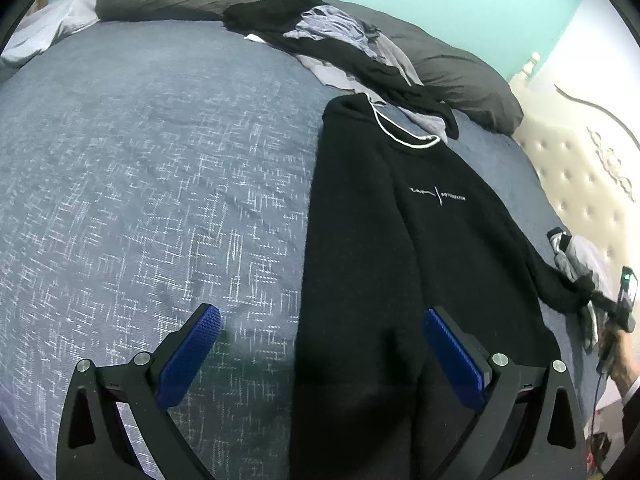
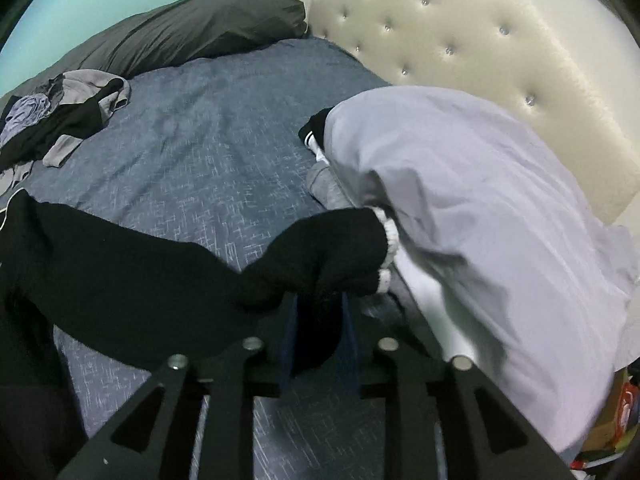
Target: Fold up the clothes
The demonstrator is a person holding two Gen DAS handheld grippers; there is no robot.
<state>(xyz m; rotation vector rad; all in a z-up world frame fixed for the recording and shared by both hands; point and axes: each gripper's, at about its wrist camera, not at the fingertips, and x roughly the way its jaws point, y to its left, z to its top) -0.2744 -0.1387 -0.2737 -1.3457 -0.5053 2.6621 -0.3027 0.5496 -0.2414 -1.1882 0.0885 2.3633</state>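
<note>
Black knit fills the middle of what we see: a black sweater (image 1: pixel 400 240) lies face up on the blue-grey bedspread (image 1: pixel 140 180), its white-trimmed neckline toward the far pillows and a small white logo across the chest. One sleeve is already folded in along the body; the other sleeve (image 2: pixel 320 256) stretches out toward the headboard side.

Our left gripper (image 1: pixel 322 344) hangs above the sweater's lower edge with its blue pads spread wide, one pad (image 1: pixel 188 356) over bare bedspread and the other over the black knit, gripping nothing.

Our right gripper (image 2: pixel 318 320) has its pads drawn close together on the outstretched sleeve near its white cuff, and the fabric bunches up between them. In the left wrist view we see that same gripper (image 1: pixel 592 296) at the far end of the sleeve.

Just beside the cuff lies a pale lilac pillow (image 2: pixel 480 208) resting against the cream tufted headboard (image 2: pixel 460 40), with a grey garment and a black-and-white one tucked at its edge. A pile of clothes (image 1: pixel 340 44), black and grey, sits well apart at the far side in front of a dark grey pillow (image 2: pixel 192 28).
</note>
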